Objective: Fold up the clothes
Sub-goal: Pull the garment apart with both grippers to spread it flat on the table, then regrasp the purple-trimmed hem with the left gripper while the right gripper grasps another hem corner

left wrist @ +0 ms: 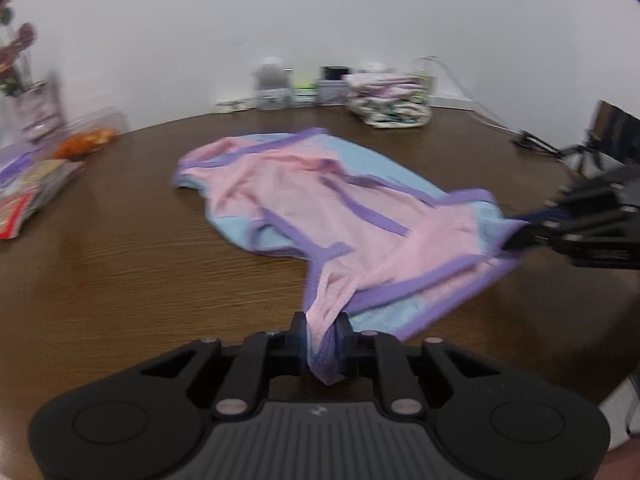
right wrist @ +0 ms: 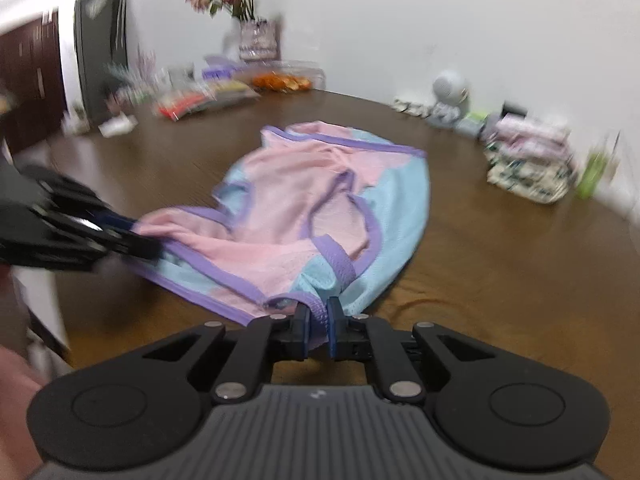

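A pink and light-blue garment (left wrist: pixel 312 196) with purple trim lies spread on the brown wooden table (left wrist: pixel 120 272). My left gripper (left wrist: pixel 323 334) is shut on a pink, purple-edged corner at its near edge, and the cloth bunches between the pads. In the right wrist view the same garment (right wrist: pixel 320 200) stretches away from my right gripper (right wrist: pixel 319 322), which is shut on a corner of purple hem. Each gripper also shows in the other's view: the right gripper (left wrist: pixel 520 236) at the garment's right corner, the left gripper (right wrist: pixel 148 248) at its left corner.
A stack of folded clothes (left wrist: pixel 390 98) sits at the table's far edge beside small boxes and a grey figure (left wrist: pixel 272 84). Packets and a clear box with orange items (left wrist: pixel 86 140) lie far left. A vase of flowers (right wrist: pixel 240 4) stands further back. A black stand (left wrist: pixel 600 140) is at right.
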